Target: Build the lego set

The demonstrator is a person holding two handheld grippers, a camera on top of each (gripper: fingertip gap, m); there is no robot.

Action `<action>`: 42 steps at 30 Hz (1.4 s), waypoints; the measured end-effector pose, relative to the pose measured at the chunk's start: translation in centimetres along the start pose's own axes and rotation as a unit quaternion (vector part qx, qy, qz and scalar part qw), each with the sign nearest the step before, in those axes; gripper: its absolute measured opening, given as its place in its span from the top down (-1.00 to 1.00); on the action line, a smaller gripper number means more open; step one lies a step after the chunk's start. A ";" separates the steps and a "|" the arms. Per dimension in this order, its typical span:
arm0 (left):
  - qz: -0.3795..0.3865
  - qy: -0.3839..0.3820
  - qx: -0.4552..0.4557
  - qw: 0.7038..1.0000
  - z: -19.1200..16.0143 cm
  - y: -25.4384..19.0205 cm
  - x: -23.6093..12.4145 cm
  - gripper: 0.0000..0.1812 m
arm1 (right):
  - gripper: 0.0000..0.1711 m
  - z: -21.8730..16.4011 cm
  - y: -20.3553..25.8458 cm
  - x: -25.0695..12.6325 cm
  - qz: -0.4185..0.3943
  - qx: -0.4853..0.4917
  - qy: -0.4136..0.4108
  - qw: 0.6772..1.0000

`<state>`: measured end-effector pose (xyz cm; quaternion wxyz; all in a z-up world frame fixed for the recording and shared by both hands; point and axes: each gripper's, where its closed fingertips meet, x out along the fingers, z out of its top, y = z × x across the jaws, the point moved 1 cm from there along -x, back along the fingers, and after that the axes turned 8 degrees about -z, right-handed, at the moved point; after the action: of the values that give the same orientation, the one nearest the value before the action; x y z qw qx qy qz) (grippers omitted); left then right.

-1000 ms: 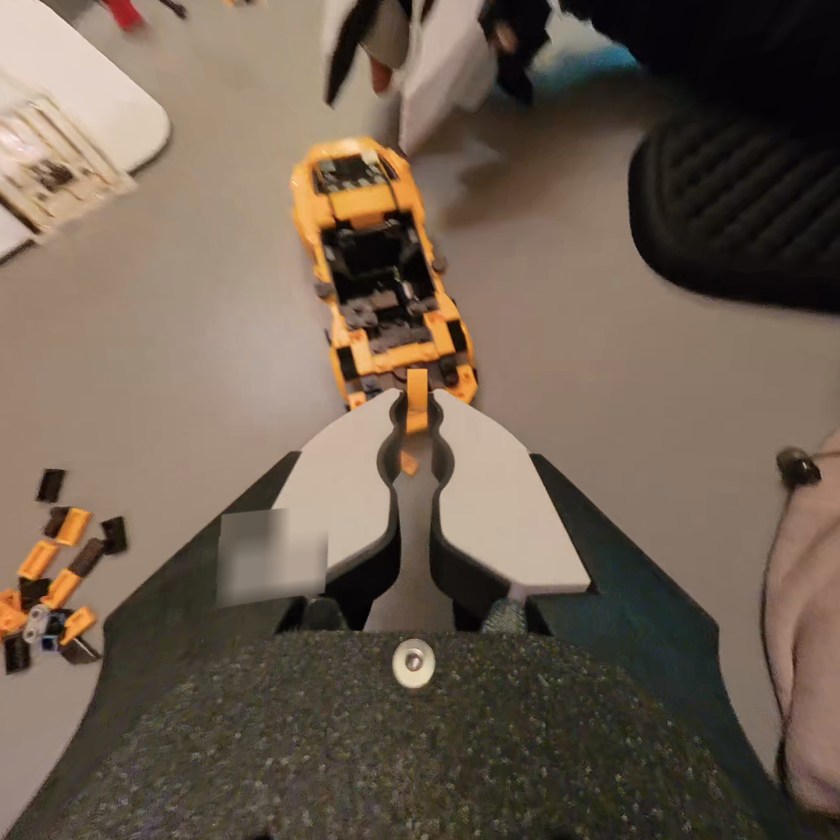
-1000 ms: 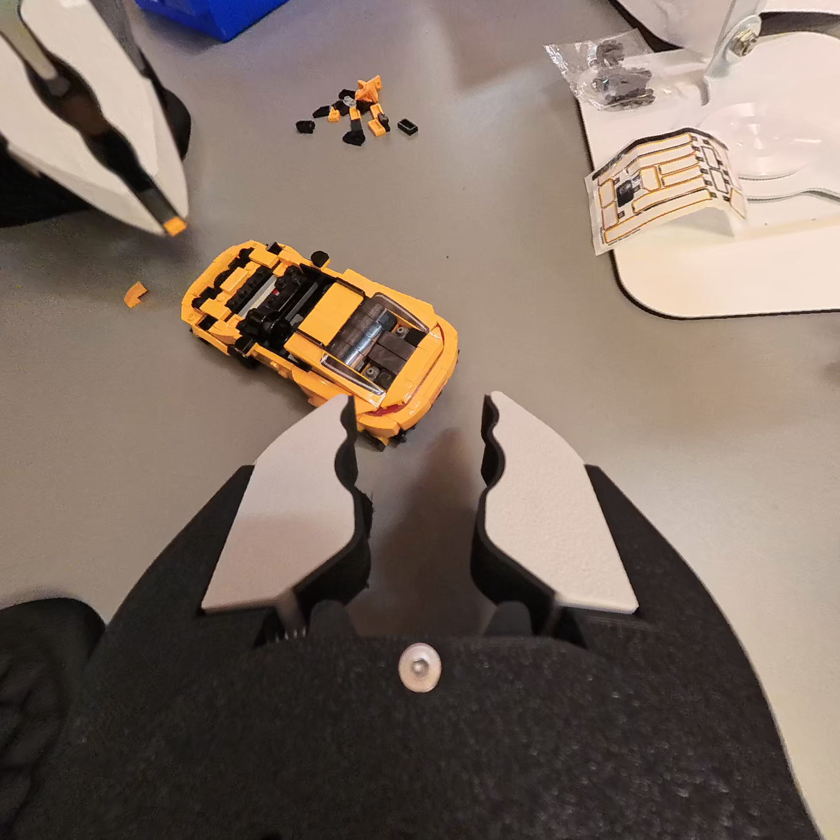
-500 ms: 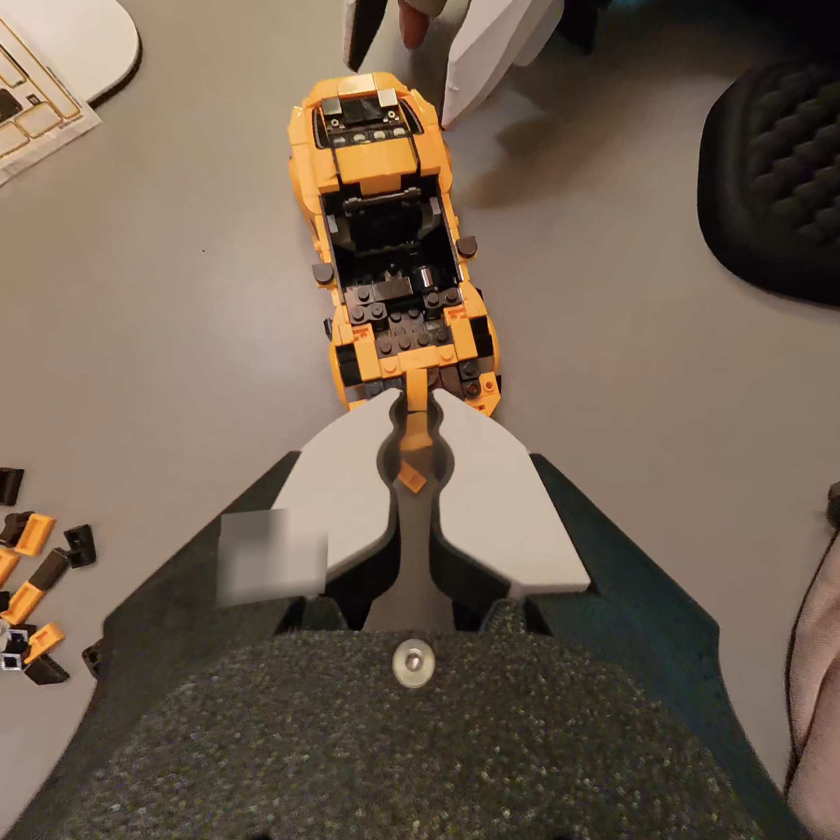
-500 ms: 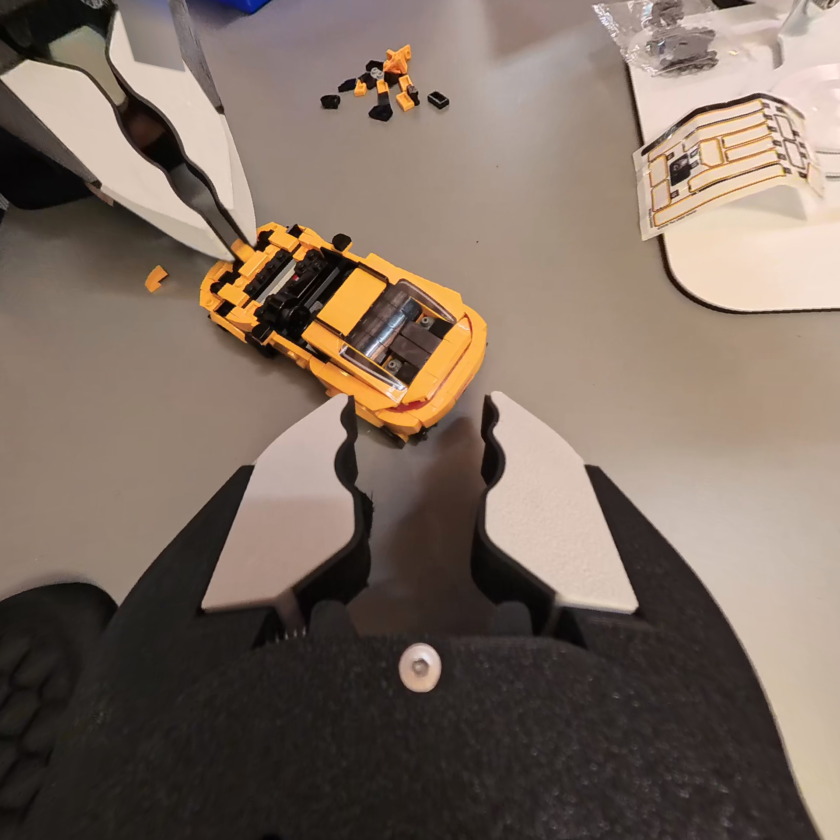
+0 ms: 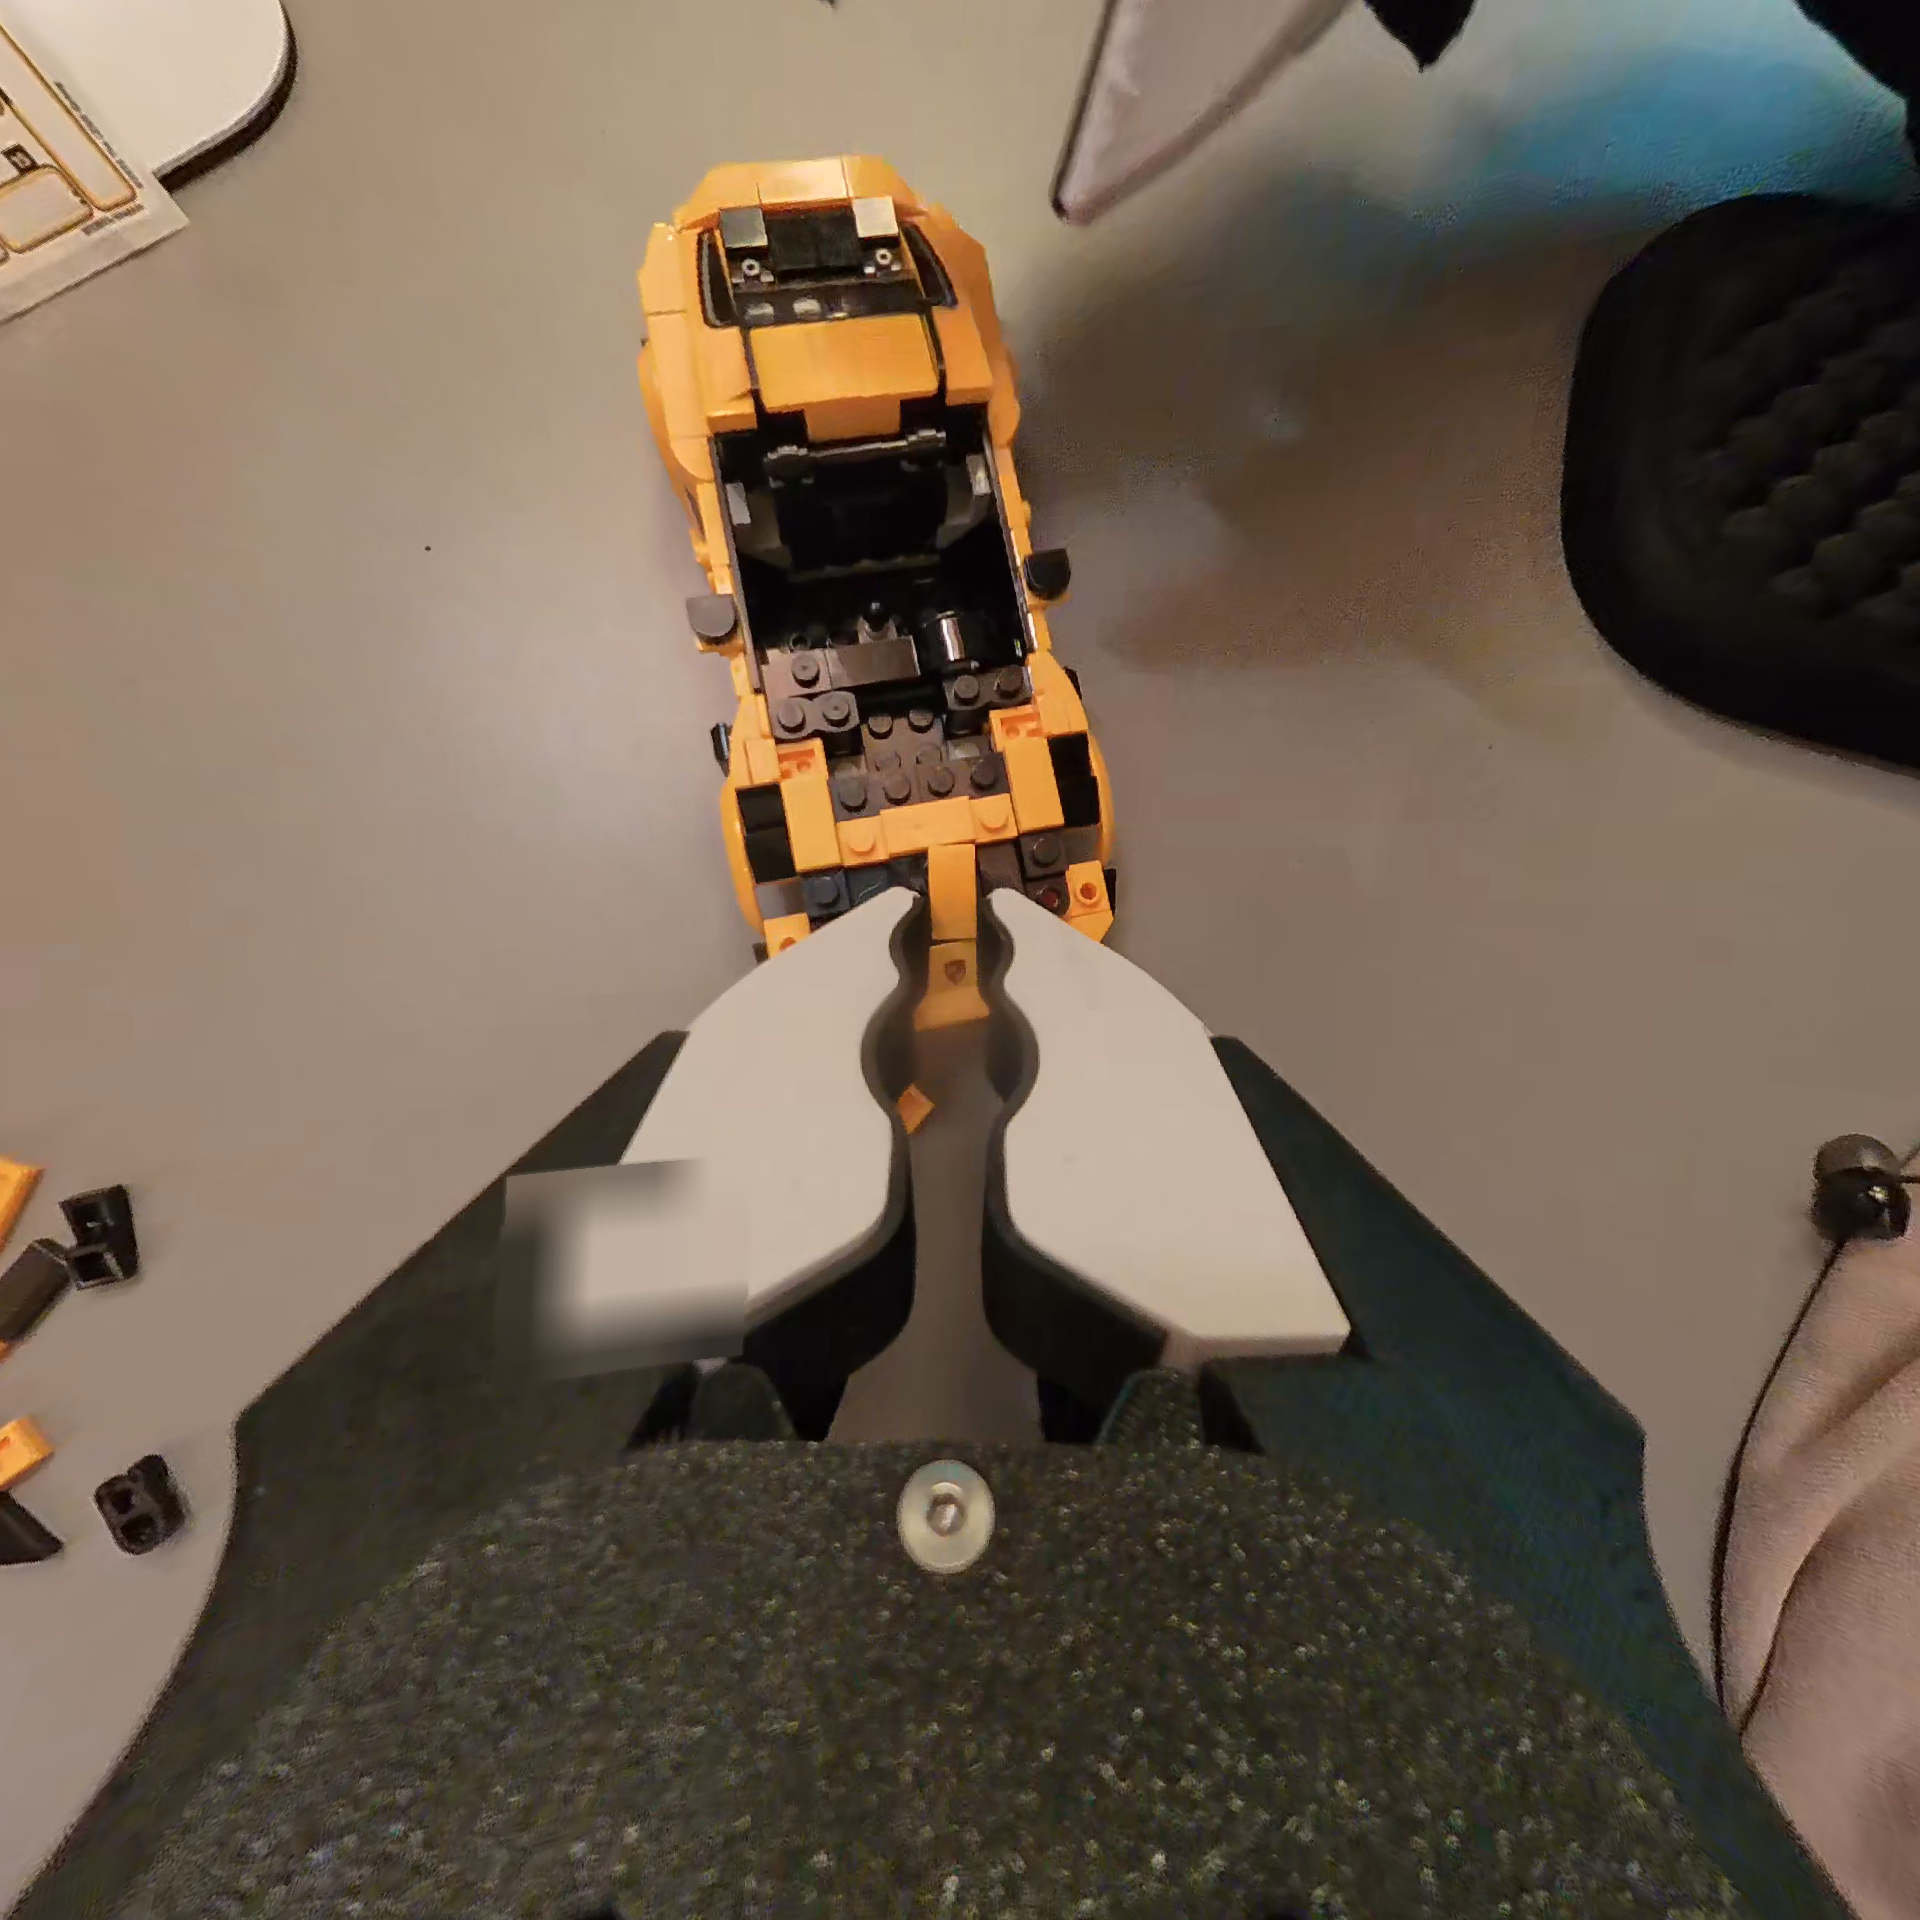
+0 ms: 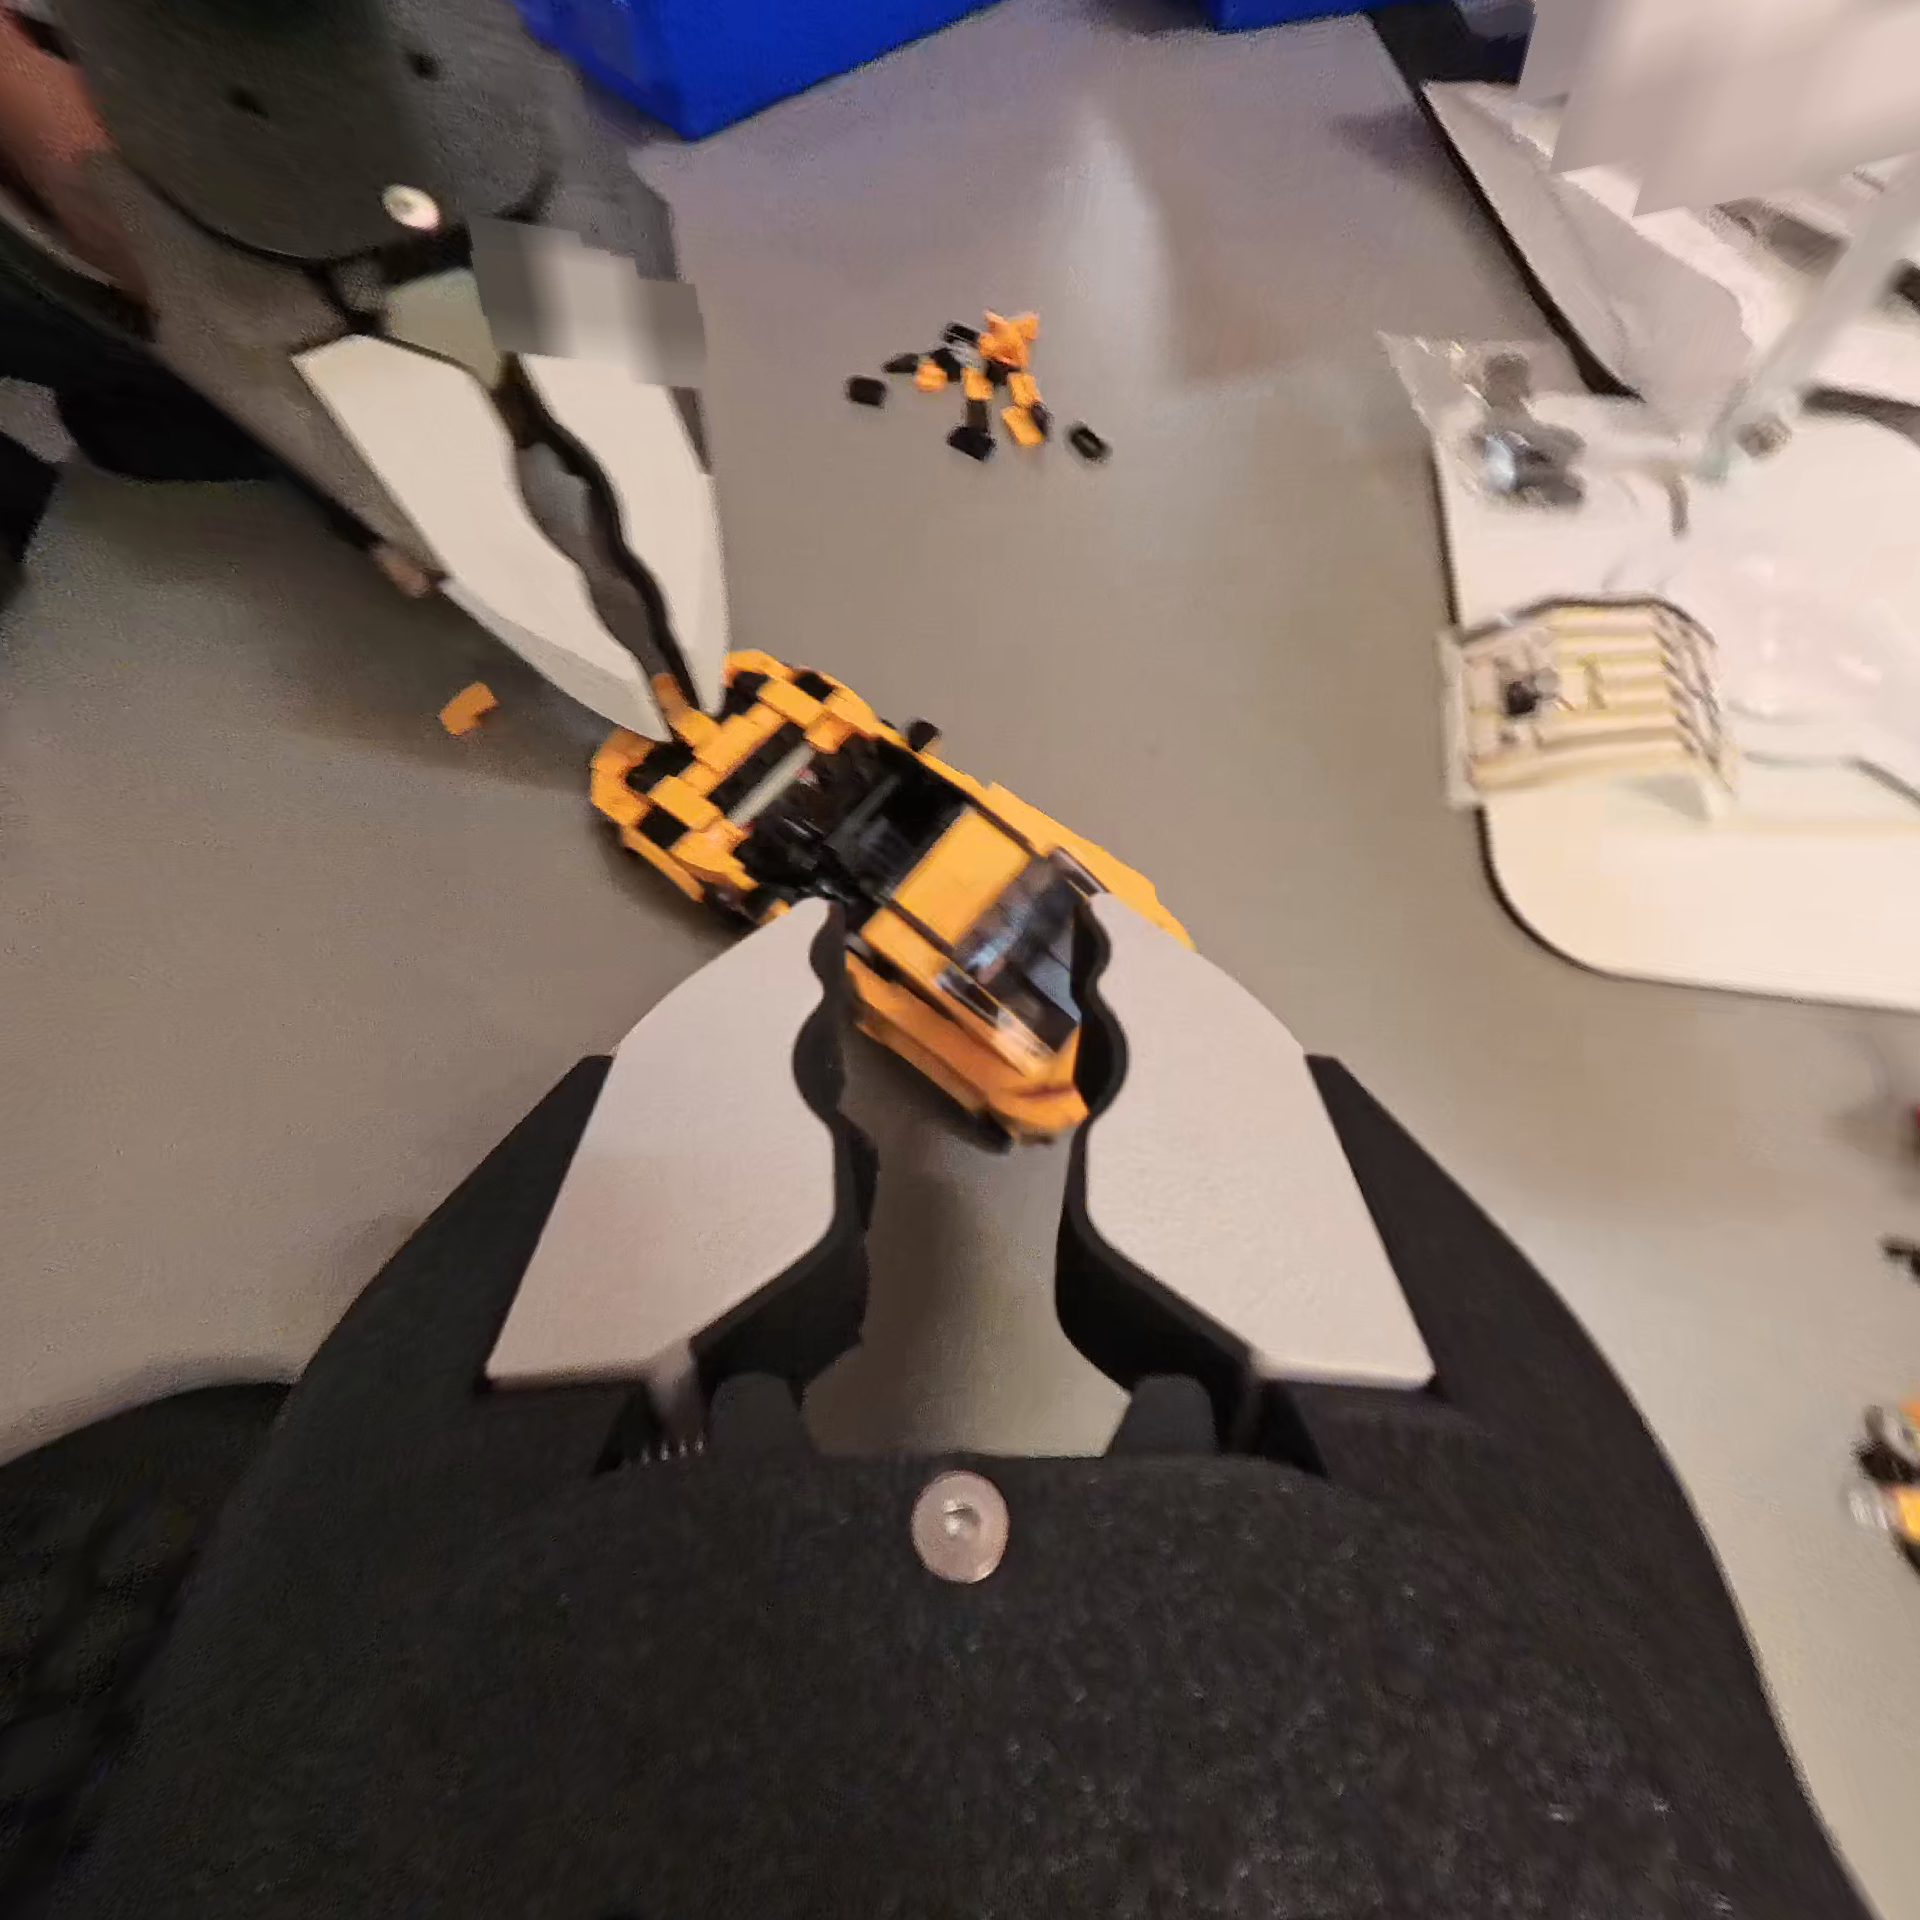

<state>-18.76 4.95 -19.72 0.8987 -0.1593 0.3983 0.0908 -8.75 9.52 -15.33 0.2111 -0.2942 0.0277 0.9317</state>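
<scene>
The orange and black lego car [image 5: 862, 582] stands on the grey table, its cabin open on top. My left gripper [image 5: 951, 902] is shut on a narrow orange piece [image 5: 951, 935], whose far end touches the car's near end. In the right wrist view the left gripper's tips [image 6: 675, 707] rest on that end of the car [image 6: 790, 790]. My right gripper [image 6: 956, 914] is open, with its fingers on either side of the car's windscreen end. One of its fingers [image 5: 1164, 114] shows in the left wrist view.
A small orange piece [image 6: 468, 709] lies beside the car. A pile of loose orange and black bricks [image 6: 982, 384] lies further off. A sticker sheet [image 6: 1579, 696], a plastic bag of parts [image 6: 1507, 436] and a white board [image 6: 1714, 914] are at the right. A black pad [image 5: 1766, 499] is nearby. Some 11 cm of space lies between my two pairs of fingers.
My left gripper has brought the orange piece down onto the car's end. My right gripper has moved forward, so its open fingers now straddle the windscreen end.
</scene>
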 end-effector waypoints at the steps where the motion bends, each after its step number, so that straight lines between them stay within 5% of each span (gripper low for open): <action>1: 0.001 -0.002 -0.002 1.000 0.0 0.0 0.0 0.92 | 0.55 0.5 1.0 0.3 0.007 -0.016 0.000 1.000; 9: -0.001 -0.013 -0.007 1.000 -0.1 0.1 -0.2 0.87 | 0.65 2.0 6.2 2.5 0.053 -0.080 0.013 0.995; 16: -0.018 -0.012 0.030 0.999 -0.4 -0.1 -0.6 0.82 | 0.95 1.9 7.1 4.5 0.035 -0.146 0.052 0.987; 42: -0.059 -0.066 0.030 0.996 -0.2 0.1 -0.3 0.89 | 0.94 1.1 7.4 7.3 0.114 -0.222 0.184 0.951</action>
<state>-19.14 4.99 -19.68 0.9312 -0.1488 0.3309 0.0361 -17.76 5.73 -19.09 0.0237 -0.4949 -0.1080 0.8619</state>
